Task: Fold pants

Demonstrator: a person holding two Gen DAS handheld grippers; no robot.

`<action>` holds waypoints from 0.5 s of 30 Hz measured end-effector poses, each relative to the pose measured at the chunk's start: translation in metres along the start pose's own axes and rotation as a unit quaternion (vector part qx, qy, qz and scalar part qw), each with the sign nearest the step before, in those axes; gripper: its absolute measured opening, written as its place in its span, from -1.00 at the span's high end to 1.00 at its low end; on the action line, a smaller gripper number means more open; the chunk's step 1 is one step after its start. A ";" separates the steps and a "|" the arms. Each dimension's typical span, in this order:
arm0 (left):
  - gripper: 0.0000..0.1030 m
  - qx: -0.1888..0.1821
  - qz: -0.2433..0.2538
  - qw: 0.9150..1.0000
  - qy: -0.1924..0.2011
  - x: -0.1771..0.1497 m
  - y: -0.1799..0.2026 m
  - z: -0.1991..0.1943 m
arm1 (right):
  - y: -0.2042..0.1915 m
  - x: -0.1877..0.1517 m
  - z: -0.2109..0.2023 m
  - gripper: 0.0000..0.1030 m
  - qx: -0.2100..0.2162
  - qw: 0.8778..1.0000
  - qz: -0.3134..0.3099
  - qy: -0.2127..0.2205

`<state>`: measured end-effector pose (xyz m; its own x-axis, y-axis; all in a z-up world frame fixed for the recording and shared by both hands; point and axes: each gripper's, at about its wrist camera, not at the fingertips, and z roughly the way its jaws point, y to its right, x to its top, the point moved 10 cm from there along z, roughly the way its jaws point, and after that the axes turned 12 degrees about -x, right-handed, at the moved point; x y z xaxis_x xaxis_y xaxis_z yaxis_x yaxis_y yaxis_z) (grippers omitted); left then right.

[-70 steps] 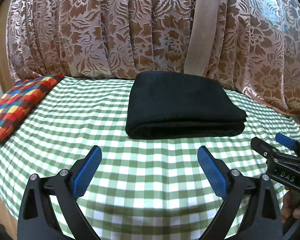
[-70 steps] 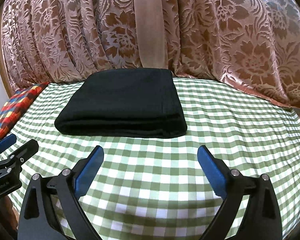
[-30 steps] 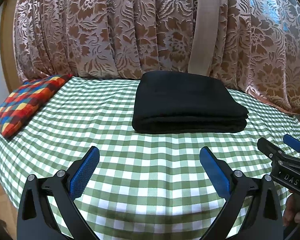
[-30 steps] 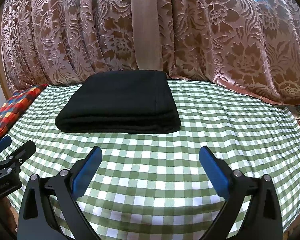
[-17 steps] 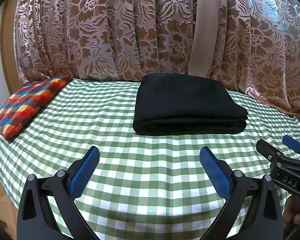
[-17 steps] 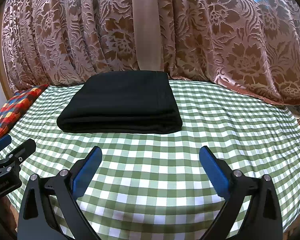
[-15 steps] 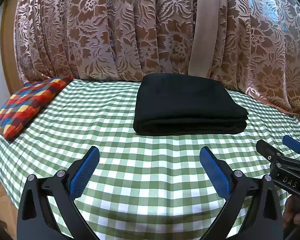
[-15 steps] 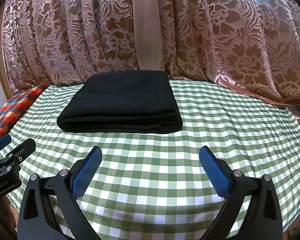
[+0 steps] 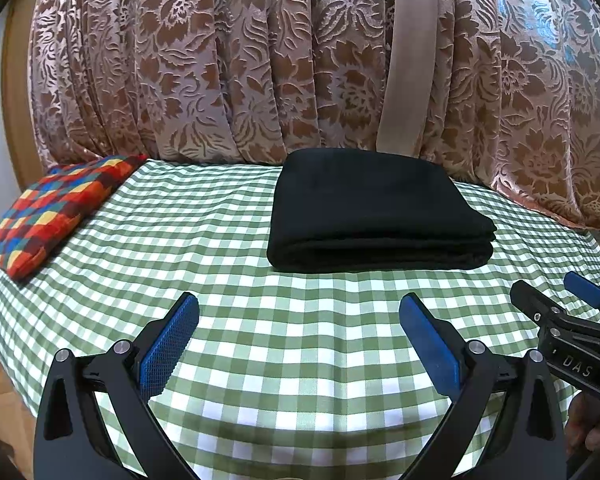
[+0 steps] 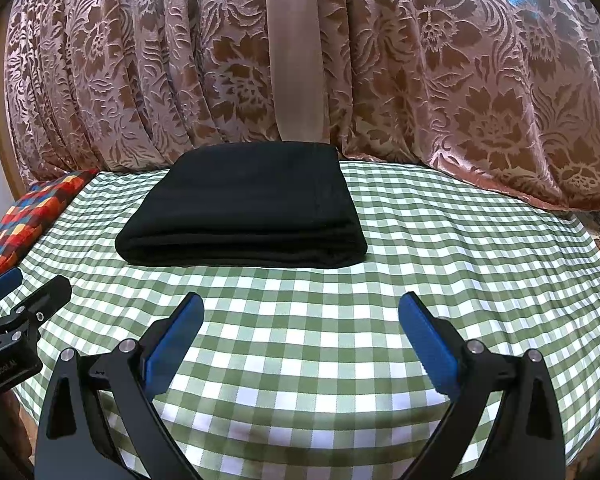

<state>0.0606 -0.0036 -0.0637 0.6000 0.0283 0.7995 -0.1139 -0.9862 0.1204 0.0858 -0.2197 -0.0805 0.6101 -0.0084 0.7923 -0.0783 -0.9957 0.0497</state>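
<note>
We see the black pants (image 9: 374,208) folded into a thick, flat rectangle, its stacked layers showing along the near edge. They lie on the green-and-white checked cloth (image 9: 228,240) that covers the desk, toward the far side, close to the brown flowered curtain (image 9: 220,60) that hangs behind. In the right wrist view the pants (image 10: 248,208) sit left of centre; a seam line runs down the top layer near its right edge.

Our left claw (image 9: 300,332) hangs over the near part of the checked cloth, its blue-padded fingers (image 9: 168,344) spread wide apart with nothing between them, well short of the pants. Our right claw (image 10: 302,332) stands the same way: pads spread, empty, over bare cloth in front of the pants. Each claw shows at the edge of the other's view, the right one at the lower right of the left view, with part of a hand (image 9: 592,424) below it.

At the far left corner of the desk lies a multicoloured checked cushion (image 9: 56,208), well apart from the pants. A plain beige band (image 9: 408,60) runs down the curtain just behind them.
</note>
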 end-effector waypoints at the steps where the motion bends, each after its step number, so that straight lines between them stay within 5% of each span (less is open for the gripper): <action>1: -0.93 0.000 0.000 1.000 0.000 0.000 0.000 0.000 | 0.000 0.000 0.000 -0.90 0.000 1.000 0.000 0.000; 15: -0.93 -0.001 -0.003 1.000 0.007 0.005 0.001 -0.006 | -0.004 -0.001 0.002 -0.91 0.005 1.000 -0.004 -0.002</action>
<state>0.0589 -0.0033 -0.0559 0.5902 0.0358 0.8065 -0.1117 -0.9858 0.1255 0.0871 -0.2156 -0.0826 0.6142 -0.0013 0.7892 -0.0665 -0.9965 0.0501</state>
